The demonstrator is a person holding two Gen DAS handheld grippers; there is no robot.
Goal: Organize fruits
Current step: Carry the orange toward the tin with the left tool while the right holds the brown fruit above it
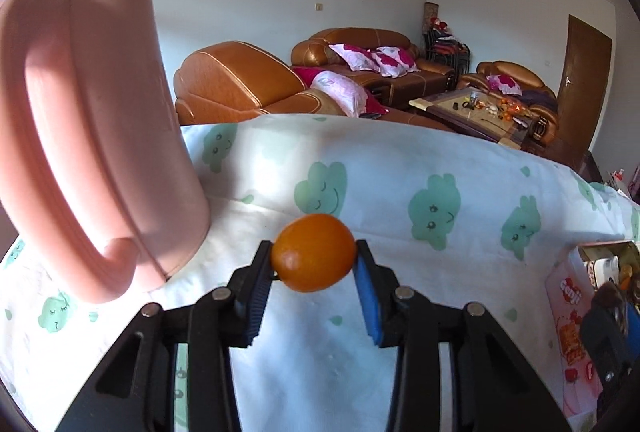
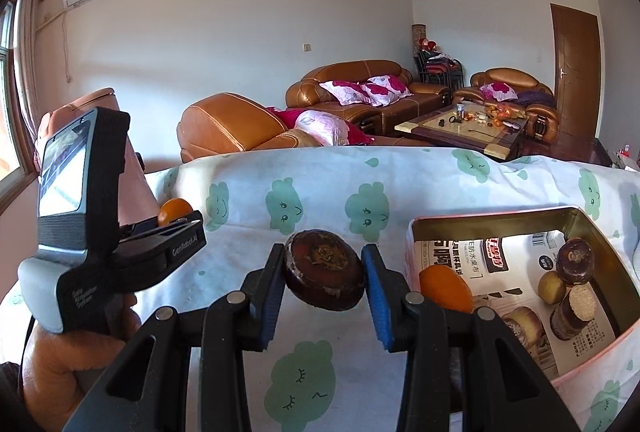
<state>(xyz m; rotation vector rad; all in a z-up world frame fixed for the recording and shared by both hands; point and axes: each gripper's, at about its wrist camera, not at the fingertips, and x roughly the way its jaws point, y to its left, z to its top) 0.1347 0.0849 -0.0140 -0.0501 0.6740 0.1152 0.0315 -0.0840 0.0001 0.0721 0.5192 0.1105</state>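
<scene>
While left claw clamps orange fruit, right claw grips brown fruit

A small, smooth, oval orange fruit is sitting clamped between two blue pads, hanging above the white cloth printed with green clouds, just beside the base of a tall pink plastic jug. A flat, round, dark brown fruit with a rough, dried top is being held tilted between another pair of blue pads. An open pink tin box, lined with printed paper, is holding another orange fruit, a small yellow-green fruit and two dark brown pieces.
</scene>
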